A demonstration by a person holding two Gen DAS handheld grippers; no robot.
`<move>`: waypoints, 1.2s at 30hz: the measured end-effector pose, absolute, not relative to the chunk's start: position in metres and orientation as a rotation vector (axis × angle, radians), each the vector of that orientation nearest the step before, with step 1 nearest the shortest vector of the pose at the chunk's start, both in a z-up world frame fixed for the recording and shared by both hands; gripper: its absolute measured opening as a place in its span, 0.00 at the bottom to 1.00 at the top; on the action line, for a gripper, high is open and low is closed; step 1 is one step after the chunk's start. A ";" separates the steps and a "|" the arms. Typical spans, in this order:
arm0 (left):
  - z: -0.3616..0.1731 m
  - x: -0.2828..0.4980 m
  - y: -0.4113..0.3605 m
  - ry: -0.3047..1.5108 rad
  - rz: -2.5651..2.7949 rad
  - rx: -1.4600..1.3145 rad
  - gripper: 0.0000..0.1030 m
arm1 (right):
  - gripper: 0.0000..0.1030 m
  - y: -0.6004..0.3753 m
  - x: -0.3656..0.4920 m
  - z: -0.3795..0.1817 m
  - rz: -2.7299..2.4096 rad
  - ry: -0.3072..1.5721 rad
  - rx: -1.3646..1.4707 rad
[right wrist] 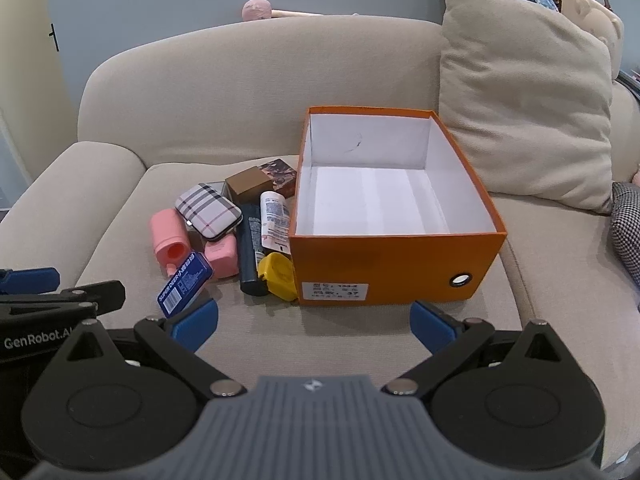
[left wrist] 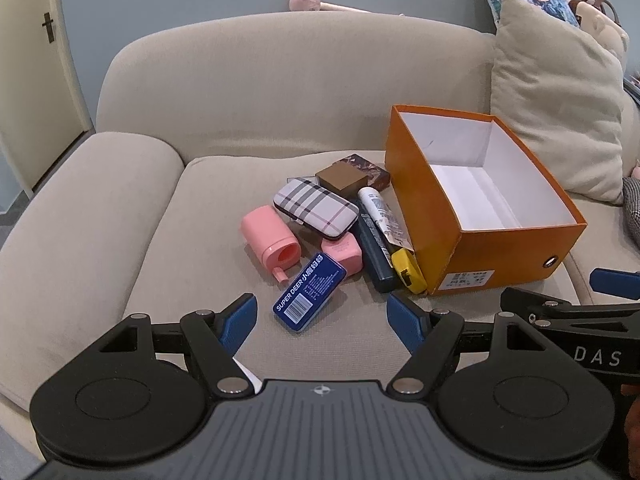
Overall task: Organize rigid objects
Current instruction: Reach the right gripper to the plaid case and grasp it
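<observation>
Nothing is packed yet: the orange box (right wrist: 394,268) on the sofa (right wrist: 248,88) is empty, about 9 items including a blue tin (left wrist: 310,293) lie heaped at its left, and the left gripper (left wrist: 322,320) and right gripper (right wrist: 314,322) hover near, spread, empty.

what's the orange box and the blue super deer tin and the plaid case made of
Orange box: looks like cardboard, matte orange outside, white paper lining, thin folded walls.
Blue Super Deer tin: probably printed metal, glossy with rolled rim.
Plaid case: likely fabric or faux leather over a hard shell; uncertain.
</observation>
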State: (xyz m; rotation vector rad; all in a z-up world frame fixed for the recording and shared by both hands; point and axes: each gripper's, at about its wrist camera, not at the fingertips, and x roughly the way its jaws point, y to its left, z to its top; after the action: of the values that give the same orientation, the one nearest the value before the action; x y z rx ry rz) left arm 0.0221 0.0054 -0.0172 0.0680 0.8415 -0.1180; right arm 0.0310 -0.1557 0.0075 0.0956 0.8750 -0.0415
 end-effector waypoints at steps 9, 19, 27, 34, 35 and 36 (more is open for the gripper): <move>-0.030 0.051 0.016 0.874 -0.160 0.028 0.59 | 0.72 -0.143 0.059 -0.006 0.058 0.902 0.110; -0.052 0.110 0.032 0.954 -0.220 0.009 0.32 | 0.41 -0.123 0.118 -0.026 0.198 0.949 0.103; -0.075 0.167 0.060 1.023 -0.141 -0.066 0.31 | 0.38 -0.092 0.183 -0.047 0.290 0.964 -0.003; -0.103 0.200 0.084 1.112 -0.072 -0.175 0.39 | 0.42 -0.058 0.224 -0.073 0.356 0.971 -0.169; -0.106 0.203 0.087 1.123 -0.060 -0.189 0.42 | 0.43 -0.055 0.230 -0.076 0.360 0.974 -0.189; -0.108 0.206 0.090 1.131 -0.056 -0.201 0.45 | 0.43 -0.052 0.234 -0.080 0.365 0.977 -0.209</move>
State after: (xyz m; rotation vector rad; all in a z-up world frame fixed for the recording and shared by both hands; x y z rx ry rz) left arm 0.2056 0.0903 -0.1076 -0.2014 1.1311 -0.0558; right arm 0.2343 -0.0523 -0.0801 -0.2094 0.9766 0.3647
